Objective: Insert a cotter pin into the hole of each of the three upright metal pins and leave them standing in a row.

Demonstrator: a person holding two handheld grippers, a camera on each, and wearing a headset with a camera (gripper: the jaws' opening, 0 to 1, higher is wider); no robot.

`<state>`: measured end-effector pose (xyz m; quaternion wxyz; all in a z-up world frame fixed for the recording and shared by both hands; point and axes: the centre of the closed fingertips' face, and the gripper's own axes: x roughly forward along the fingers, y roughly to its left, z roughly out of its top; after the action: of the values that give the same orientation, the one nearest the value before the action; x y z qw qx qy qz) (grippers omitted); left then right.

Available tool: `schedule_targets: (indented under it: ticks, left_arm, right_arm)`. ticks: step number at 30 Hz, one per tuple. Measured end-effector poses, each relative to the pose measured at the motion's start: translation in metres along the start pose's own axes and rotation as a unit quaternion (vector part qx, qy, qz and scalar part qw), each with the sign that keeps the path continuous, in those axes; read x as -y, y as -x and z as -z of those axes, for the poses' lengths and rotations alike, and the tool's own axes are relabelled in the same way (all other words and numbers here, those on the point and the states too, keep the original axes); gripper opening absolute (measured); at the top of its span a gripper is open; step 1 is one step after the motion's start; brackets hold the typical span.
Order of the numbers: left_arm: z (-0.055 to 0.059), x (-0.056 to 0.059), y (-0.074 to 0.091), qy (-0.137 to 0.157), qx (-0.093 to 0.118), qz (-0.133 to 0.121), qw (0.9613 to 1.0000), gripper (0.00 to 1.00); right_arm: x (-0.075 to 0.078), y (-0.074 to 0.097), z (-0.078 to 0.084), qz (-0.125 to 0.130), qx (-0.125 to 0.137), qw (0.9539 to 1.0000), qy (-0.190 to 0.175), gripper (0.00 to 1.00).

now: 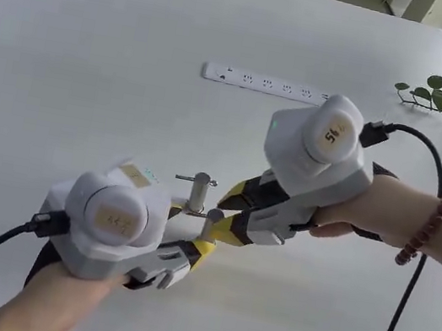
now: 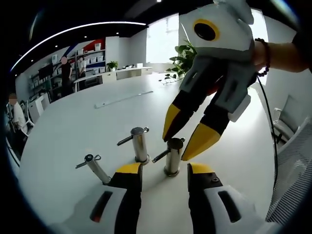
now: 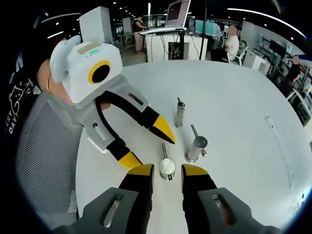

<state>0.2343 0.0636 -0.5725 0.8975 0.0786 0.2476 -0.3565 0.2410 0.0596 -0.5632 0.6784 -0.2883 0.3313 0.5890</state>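
left gripper [image 2: 165, 171] held low, jaws open, one on each side of the near metal pin [image 2: 173, 156], not squeezing it. right gripper [image 3: 168, 171] pointing in from the other side, tipped down, jaws open around that same pin. left hand [image 1: 61, 296] and right hand [image 1: 363, 209] gripping from behind. three metal pins standing on the white table [image 1: 93, 66]: near one, second metal pin [image 2: 140, 144], third metal pin [image 2: 95, 168]. three cotter pins [image 2: 124, 140], one poking through each top.

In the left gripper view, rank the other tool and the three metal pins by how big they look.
1. Right tool, by far.
2. Pin at its tips and the middle pin: alike, not ranked.
3. Left pin: looks slimmer, though its distance from the camera may differ.
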Motion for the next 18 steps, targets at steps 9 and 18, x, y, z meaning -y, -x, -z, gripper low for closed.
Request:
schedule_targets:
  ticks: [9, 18]
  left_arm:
    - [-0.001, 0.001, 0.008, -0.008, 0.003, 0.008, 0.9999, 0.4]
    - [-0.003, 0.001, 0.012, -0.011, 0.007, 0.016, 0.9998, 0.42]
  right_arm:
    - [-0.003, -0.007, 0.0, -0.008, 0.015, 0.9998, 0.004, 0.13]
    - [0.0, -0.01, 0.0, -0.001, 0.029, 0.9996, -0.001, 0.09]
